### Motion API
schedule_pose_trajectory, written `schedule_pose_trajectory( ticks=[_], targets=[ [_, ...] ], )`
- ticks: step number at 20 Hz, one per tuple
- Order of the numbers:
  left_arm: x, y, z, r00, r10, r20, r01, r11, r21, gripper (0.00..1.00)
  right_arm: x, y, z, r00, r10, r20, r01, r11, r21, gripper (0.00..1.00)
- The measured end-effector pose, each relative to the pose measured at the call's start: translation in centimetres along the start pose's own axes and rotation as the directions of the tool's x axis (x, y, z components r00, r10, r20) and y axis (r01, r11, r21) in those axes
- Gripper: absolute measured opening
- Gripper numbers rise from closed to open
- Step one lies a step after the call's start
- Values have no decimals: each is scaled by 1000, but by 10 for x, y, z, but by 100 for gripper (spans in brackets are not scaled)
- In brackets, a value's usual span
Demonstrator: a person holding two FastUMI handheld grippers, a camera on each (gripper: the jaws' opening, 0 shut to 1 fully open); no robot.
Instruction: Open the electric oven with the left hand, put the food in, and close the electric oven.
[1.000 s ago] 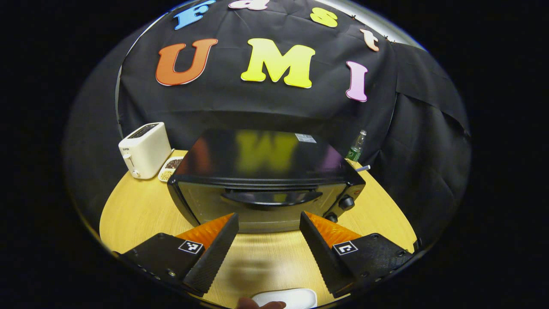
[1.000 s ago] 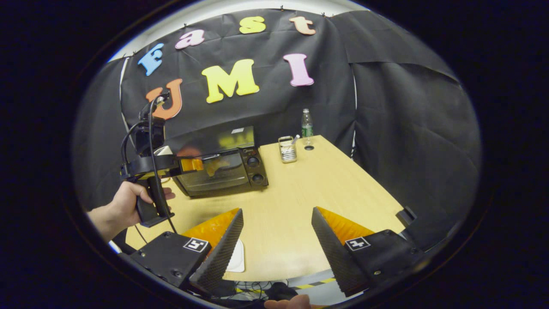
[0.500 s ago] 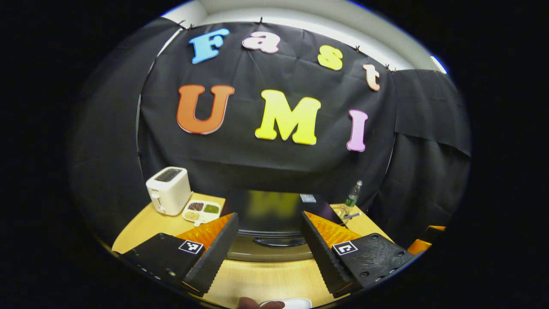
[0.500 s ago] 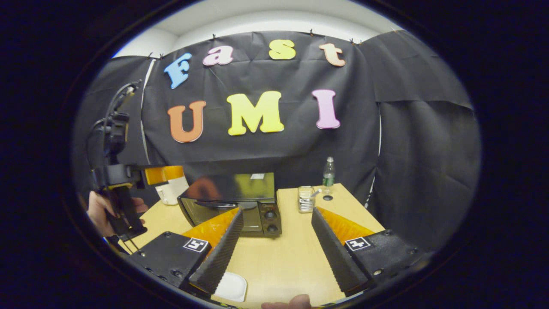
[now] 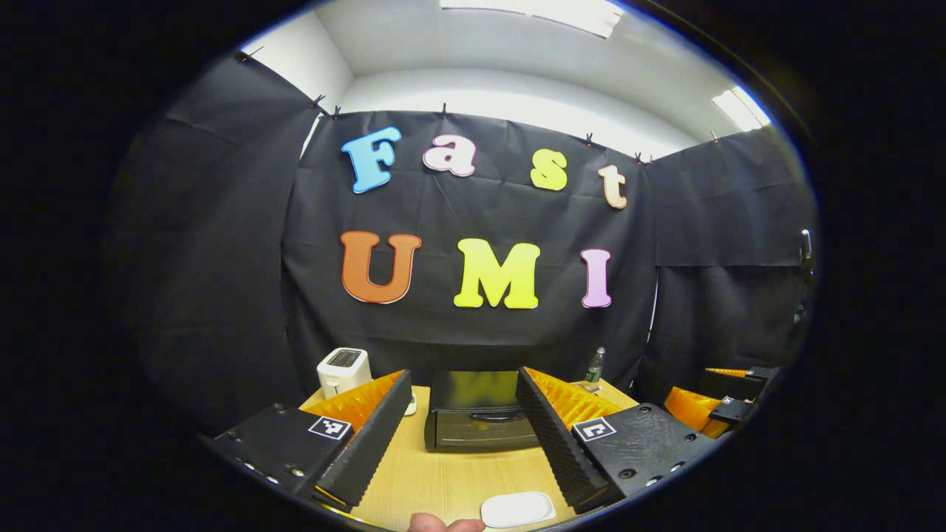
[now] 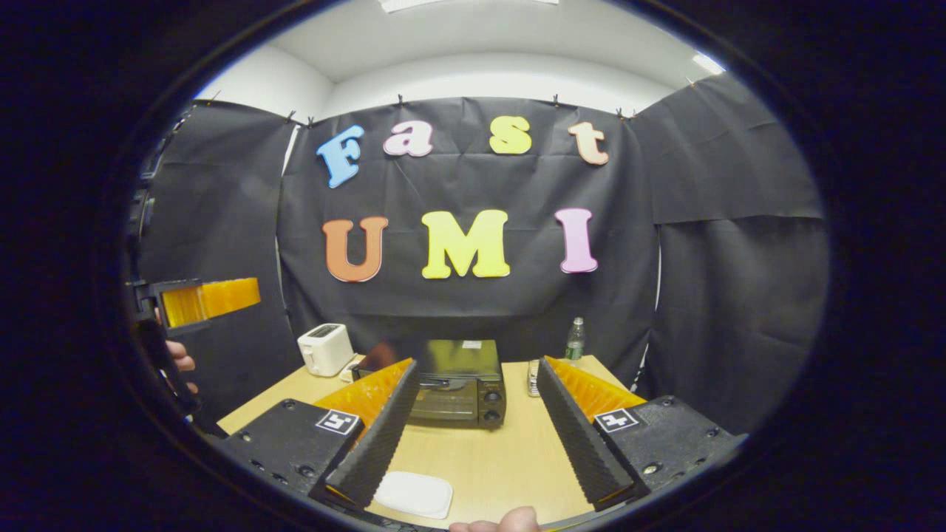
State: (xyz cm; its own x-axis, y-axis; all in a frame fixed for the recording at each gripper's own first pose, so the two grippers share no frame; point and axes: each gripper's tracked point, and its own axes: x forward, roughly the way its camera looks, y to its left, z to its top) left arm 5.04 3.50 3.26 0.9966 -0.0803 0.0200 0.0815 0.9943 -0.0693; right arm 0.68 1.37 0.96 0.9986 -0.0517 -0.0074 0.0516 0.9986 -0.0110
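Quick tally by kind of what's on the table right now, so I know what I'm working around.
Electric oven, door shut: 1
Toaster: 1
Bottle: 1
White plate, near edge: 1
Metal container, partly hidden behind a finger: 1
Dish beside the toaster, mostly hidden: 1
Total: 6

We are seeing bare table lying open before the closed oven; a white plate is sitting near the front edge, a toaster is flanking the oven's left, and a bottle its right.

On the table — toaster left of the oven, bottle right, plate in front.
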Motion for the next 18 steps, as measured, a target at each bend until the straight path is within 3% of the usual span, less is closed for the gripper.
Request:
schedule_pose_trajectory(
  ticks=[9,18],
  targets=[
    [-100,-5,-14,1000,30,-4,-30,999,-11,94,-79,27,-4,1000,27,9,-27,1000,-9,100],
    [-120,-25,-31,1000,30,-9,-30,999,-20,93,-95,38,-26,998,56,-15,-55,998,19,100]
  ],
)
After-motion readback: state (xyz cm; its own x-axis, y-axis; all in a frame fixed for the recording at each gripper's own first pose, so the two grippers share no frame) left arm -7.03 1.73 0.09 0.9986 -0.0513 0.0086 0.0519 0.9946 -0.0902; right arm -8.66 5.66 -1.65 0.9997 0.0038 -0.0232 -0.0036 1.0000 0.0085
